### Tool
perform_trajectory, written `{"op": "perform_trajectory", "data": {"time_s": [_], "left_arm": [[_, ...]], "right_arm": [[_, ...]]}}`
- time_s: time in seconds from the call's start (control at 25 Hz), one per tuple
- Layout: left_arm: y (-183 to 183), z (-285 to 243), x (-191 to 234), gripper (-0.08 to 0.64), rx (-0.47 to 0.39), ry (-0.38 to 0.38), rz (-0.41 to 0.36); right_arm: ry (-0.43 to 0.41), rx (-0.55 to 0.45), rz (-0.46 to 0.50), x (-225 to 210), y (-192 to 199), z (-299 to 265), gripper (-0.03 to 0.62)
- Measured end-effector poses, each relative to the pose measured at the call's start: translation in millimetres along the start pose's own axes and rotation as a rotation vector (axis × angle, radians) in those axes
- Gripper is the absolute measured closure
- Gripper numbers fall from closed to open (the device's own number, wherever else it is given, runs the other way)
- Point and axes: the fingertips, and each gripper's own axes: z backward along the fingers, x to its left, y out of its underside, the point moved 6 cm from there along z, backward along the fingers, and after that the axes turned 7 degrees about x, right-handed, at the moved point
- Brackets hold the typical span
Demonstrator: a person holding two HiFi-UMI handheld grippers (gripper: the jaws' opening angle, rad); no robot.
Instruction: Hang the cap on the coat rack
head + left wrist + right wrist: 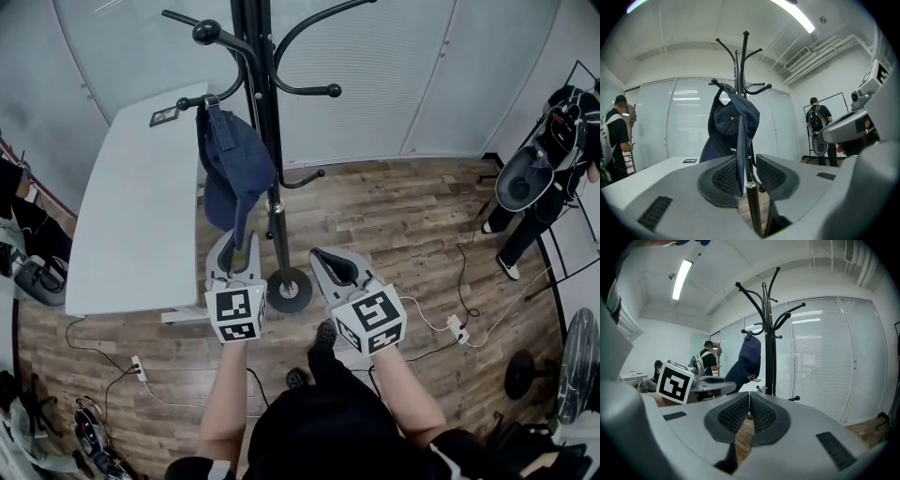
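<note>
The dark blue cap (pixel 234 164) hangs by its strap from a hook of the black coat rack (pixel 267 141), its brim pointing down. My left gripper (pixel 234 242) sits just below it, level, with the jaws open. In the left gripper view the cap (pixel 733 122) dangles from the rack (pixel 740 61), and its brim drops between the pads of the left gripper (pixel 742 176) with a gap on the right side. My right gripper (pixel 330 260) is to the right of the rack's pole, shut and empty. The right gripper view shows the right gripper (pixel 749 411), the cap (pixel 749 359) and the rack (pixel 768 333).
A white table (pixel 131 216) stands left of the rack. The rack's round base (pixel 289 289) rests on the wood floor between my grippers. Cables and a power strip (pixel 457 328) lie on the floor. A person (pixel 544 169) stands at the far right, and a fan (pixel 577 366) stands at the lower right.
</note>
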Motion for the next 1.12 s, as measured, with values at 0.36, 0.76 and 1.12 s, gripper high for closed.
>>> {"op": "perform_trajectory", "data": {"time_s": [0.36,0.76,1.12], "left_arm": [[0,6,1,0.395,0.004,-0.005,-0.011],[1,9,1,0.383,-0.008,-0.006,-0.011],[-6,23,0,0.383,-0.031,-0.009,-0.003]], "right_arm": [[-0.003,-0.006,-0.003,5,0,3,0.561],[-0.001,-0.01,-0.005,7,3,4,0.561],[-0.009,-0.02,0.004,14,0,8,0.561]]}}
